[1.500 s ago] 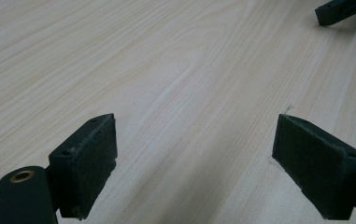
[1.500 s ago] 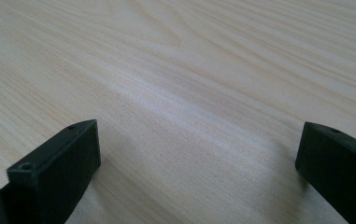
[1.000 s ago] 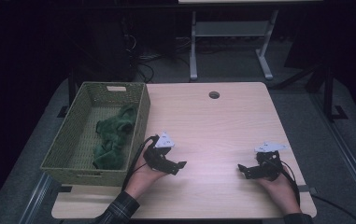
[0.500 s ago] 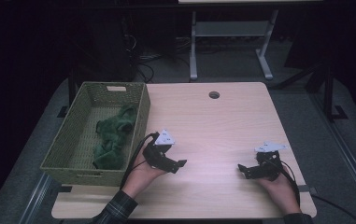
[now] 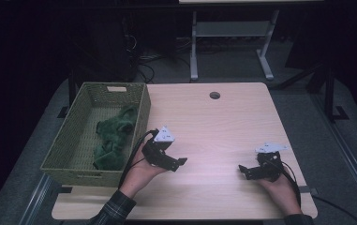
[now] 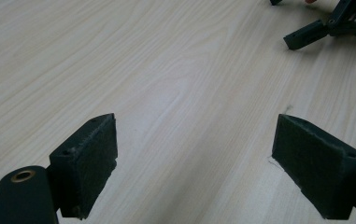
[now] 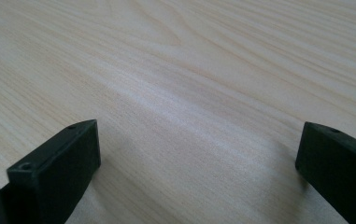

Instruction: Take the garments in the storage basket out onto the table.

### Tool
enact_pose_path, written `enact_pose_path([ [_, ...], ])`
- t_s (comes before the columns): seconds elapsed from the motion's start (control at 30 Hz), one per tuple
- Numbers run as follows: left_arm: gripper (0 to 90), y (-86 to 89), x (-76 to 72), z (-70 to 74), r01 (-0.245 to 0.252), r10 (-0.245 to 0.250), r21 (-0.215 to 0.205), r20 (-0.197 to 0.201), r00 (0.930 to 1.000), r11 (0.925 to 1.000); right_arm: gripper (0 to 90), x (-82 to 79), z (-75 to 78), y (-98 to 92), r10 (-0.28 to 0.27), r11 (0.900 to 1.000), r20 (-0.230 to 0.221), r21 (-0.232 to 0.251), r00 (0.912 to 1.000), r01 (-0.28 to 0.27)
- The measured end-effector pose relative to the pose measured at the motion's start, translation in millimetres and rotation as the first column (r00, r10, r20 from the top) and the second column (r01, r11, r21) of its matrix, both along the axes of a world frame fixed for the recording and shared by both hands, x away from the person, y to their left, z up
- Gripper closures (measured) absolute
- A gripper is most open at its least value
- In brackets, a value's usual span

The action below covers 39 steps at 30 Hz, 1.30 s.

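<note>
Legible text, labels, brands, numbers, signs: none. Pale tag on the far rim of the wicker basket [image 5: 116, 88]: too small to read. Dark dots on the left gripper [image 5: 182, 162]'s grey plate: not readable as characters.

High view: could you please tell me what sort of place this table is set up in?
Probably a lab or workshop set up for recording, not a home. A plain wooden table with a cable hole stands on grey floor, cables lie behind it, and a white metal stand stands farther back.
</note>
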State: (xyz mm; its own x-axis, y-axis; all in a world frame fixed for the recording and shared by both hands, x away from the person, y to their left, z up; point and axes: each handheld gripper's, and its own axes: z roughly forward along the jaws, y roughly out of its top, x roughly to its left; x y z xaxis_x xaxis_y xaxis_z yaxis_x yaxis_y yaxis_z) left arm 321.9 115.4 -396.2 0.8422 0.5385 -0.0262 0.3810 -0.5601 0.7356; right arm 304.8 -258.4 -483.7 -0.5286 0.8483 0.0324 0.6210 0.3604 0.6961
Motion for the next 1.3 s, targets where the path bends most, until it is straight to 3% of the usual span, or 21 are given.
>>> enact_pose_path([
  [0.73,13.7,13.4,10.4,26.8,-0.025,0.026,-0.021,0.023,0.9994,0.9995,0.0,0.0,0.0,0.0,-0.001,1.000,0.000,0.001,1.0000,0.001],
  [1.3,14.0,24.5,32.3,46.0,-0.021,0.021,-0.016,0.027,0.9994,0.9997,0.0,0.3,-0.1,-0.2,0.002,1.000,0.005,-0.002,1.0000,-0.002],
])
